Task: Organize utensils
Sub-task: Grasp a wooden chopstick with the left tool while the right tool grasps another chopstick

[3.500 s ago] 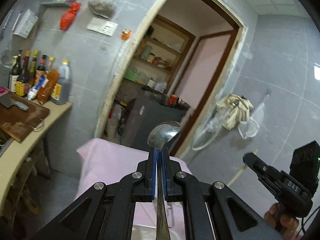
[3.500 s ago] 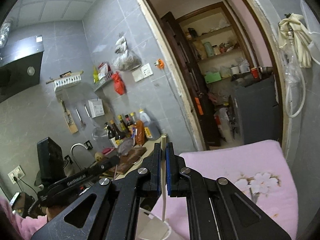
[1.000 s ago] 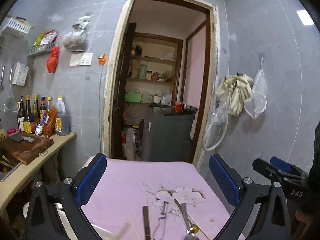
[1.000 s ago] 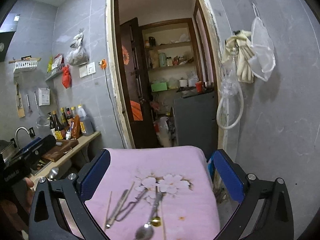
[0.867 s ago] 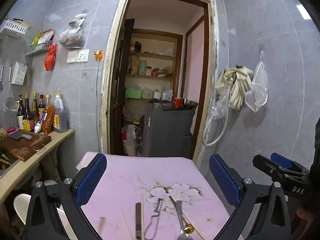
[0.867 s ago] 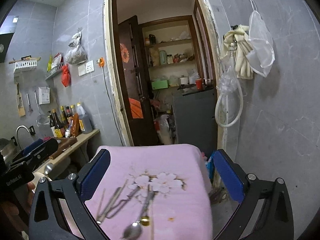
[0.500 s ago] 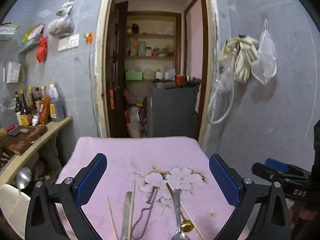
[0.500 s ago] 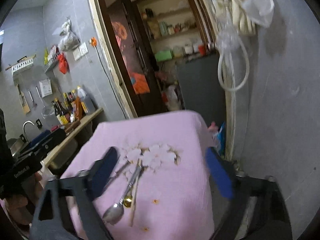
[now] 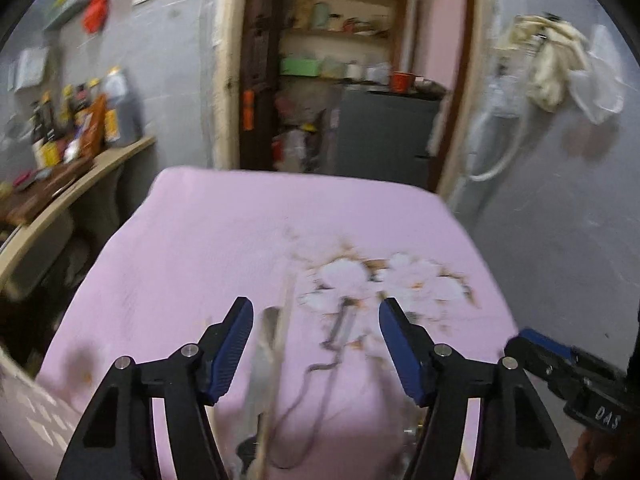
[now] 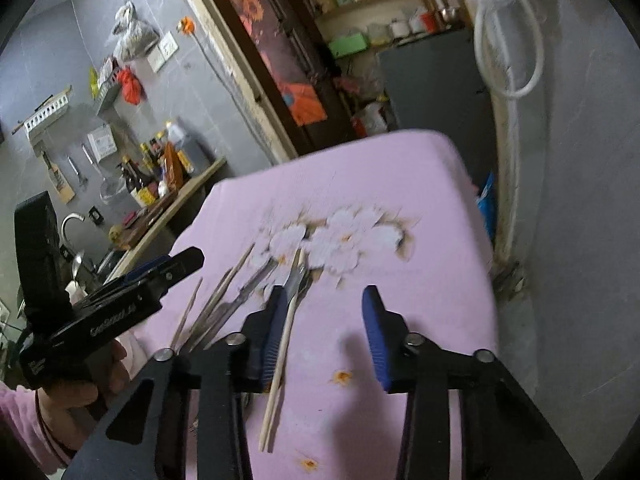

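Observation:
Several utensils lie on a pink flowered cloth (image 9: pixel 208 240) (image 10: pixel 420 280). In the left wrist view a metal knife (image 9: pixel 262 360), a wooden chopstick (image 9: pixel 280 340) and a wire-handled peeler (image 9: pixel 336 340) lie between the fingers. My left gripper (image 9: pixel 316 328) is open and empty, low over them; it also shows in the right wrist view (image 10: pixel 176 268). In the right wrist view a pair of chopsticks (image 10: pixel 282 356) lies by the left finger, with more chopsticks (image 10: pixel 224 284) and metal utensils (image 10: pixel 248 292) to the left. My right gripper (image 10: pixel 324 308) is open and empty; it also shows in the left wrist view (image 9: pixel 532 344).
A counter (image 9: pixel 80 176) with bottles (image 9: pixel 80 112) and a cutting board (image 9: pixel 44 192) runs along the left wall. A doorway (image 9: pixel 340 80) with shelves and a grey cabinet (image 9: pixel 384 132) lies beyond the table. A hose (image 10: pixel 512 40) and rags hang on the right wall.
Both grippers have dropped lower and tilted down toward the utensils on the cloth. Both sets of jaws have narrowed but remain open. 3.5 s ago they held a spoon and a chopstick.

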